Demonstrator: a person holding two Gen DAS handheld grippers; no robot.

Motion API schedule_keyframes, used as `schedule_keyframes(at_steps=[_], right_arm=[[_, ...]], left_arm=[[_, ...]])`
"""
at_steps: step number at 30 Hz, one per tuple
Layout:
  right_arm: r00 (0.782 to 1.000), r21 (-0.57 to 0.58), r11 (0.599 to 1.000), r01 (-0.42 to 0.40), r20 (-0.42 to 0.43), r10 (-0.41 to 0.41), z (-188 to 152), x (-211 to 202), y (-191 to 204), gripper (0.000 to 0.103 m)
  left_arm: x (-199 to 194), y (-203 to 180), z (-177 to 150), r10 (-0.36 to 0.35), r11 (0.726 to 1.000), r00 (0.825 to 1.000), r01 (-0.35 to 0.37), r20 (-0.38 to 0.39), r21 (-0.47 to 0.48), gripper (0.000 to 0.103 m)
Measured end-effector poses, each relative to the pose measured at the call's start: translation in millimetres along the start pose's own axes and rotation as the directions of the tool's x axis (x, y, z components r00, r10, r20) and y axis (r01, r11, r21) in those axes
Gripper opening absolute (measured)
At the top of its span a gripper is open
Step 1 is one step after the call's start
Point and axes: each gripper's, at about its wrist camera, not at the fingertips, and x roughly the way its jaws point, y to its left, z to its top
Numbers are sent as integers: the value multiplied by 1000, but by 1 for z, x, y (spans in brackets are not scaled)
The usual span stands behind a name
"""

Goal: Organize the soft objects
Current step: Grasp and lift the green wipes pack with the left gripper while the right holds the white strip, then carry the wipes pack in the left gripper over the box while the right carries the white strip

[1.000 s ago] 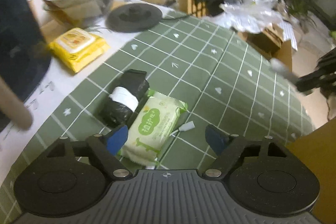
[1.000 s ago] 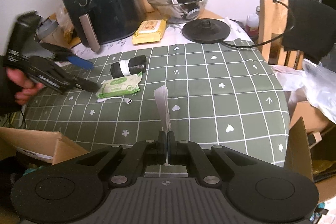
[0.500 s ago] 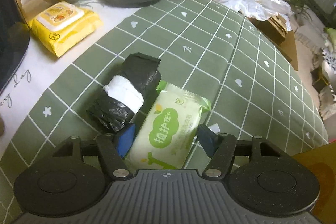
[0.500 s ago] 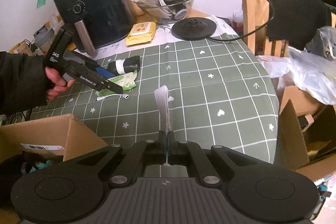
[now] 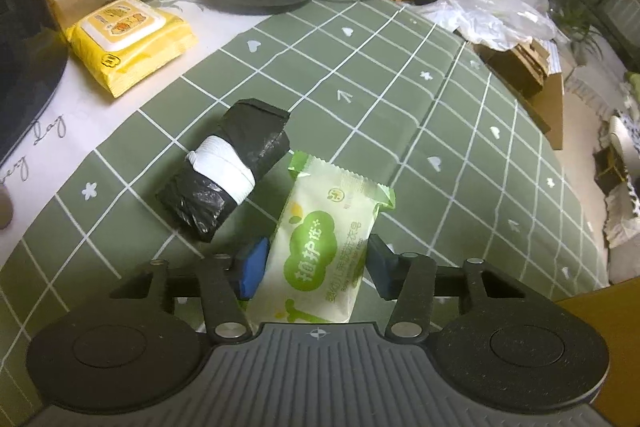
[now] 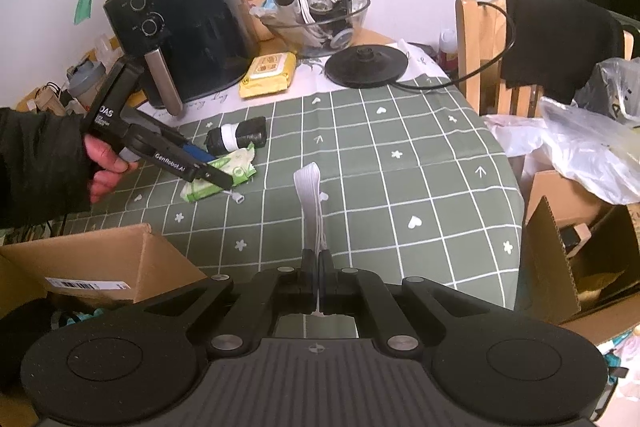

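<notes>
A pale green wipes pack [image 5: 324,247] lies on the green checked tablecloth [image 5: 440,131]. My left gripper [image 5: 316,263] points down over it with the pack between the blue pads [image 5: 252,267]. The jaws are closing, and the pack is not squeezed. A black bag roll with a white band [image 5: 228,179] lies just left of the pack. The right wrist view shows the left gripper [image 6: 216,173], held by a hand [image 6: 104,167], over the pack [image 6: 224,175]. My right gripper [image 6: 319,259] is shut on a white ribbed strip [image 6: 310,195] that sticks up from its jaws.
A yellow wipes pack [image 6: 269,74], a black kettle base [image 6: 366,65], a glass bowl of clutter [image 6: 320,23] and a black air fryer [image 6: 188,27] stand at the back. An open cardboard box [image 6: 100,267] sits off the table's near left edge, another [image 6: 560,259] at right.
My left gripper has come down over the green pack and its jaws have narrowed around it. My right gripper has kept the strip and drawn back a little from the table.
</notes>
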Motion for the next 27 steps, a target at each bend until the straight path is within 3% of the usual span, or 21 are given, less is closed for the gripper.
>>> schedule_keyframes(at_steps=[13,27], right_arm=[[998,-45,998,-48,46,50,17,-18,10,3],[988,-127,984,-127,67,136,33,-38,34,3]], left_arm=[[-70,-22,-3,109,992,990,-103,87,-72,50],[-159,-61,-25,246,950,957,-206,155,-235,49]])
